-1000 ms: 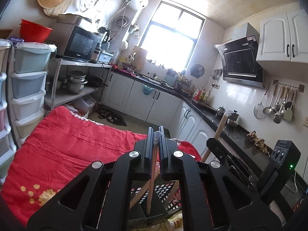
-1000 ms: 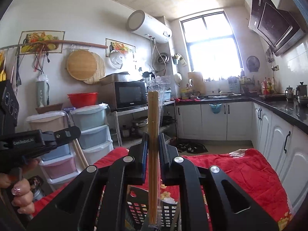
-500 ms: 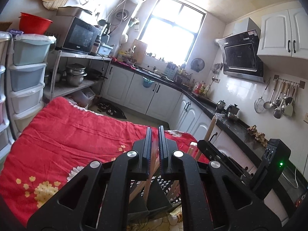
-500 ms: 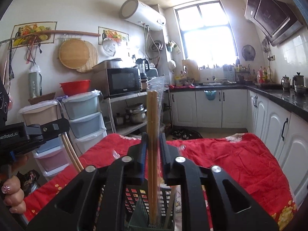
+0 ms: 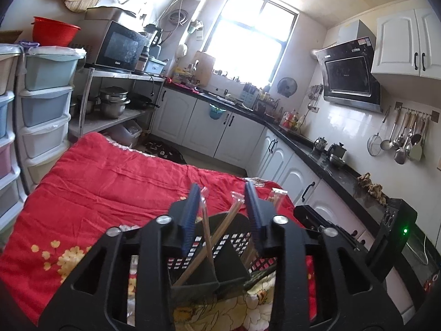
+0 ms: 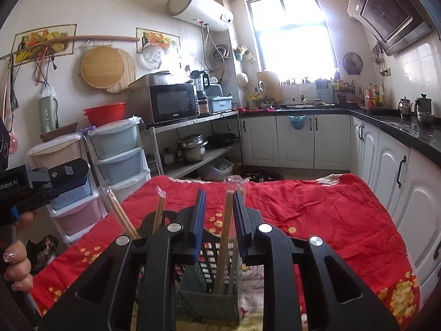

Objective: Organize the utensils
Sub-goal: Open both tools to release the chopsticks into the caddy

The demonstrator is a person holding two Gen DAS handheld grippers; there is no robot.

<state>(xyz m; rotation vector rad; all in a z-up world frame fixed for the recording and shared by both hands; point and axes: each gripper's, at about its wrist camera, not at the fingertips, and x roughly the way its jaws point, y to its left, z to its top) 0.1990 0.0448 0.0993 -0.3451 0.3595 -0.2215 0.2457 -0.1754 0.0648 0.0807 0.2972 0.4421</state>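
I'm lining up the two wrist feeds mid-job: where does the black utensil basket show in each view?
Left wrist: the black utensil basket sits bottom centre, behind the left tongs, with wrapped chopsticks standing in it.
Right wrist: the basket is bottom centre, behind the right tongs; its dark front wall fills the lower middle.
Shared landmark: the microwave on the metal rack.

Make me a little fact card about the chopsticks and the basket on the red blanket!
place: kitchen
surface: red blanket
basket: black utensil basket, standing on the blanket
inside basket: wrapped chopsticks, leaning upright
left hand-held gripper: jaws opening, chopsticks between them, pads not pressing
right hand-held gripper: jaws opening, a chopstick pair between them, not squeezed
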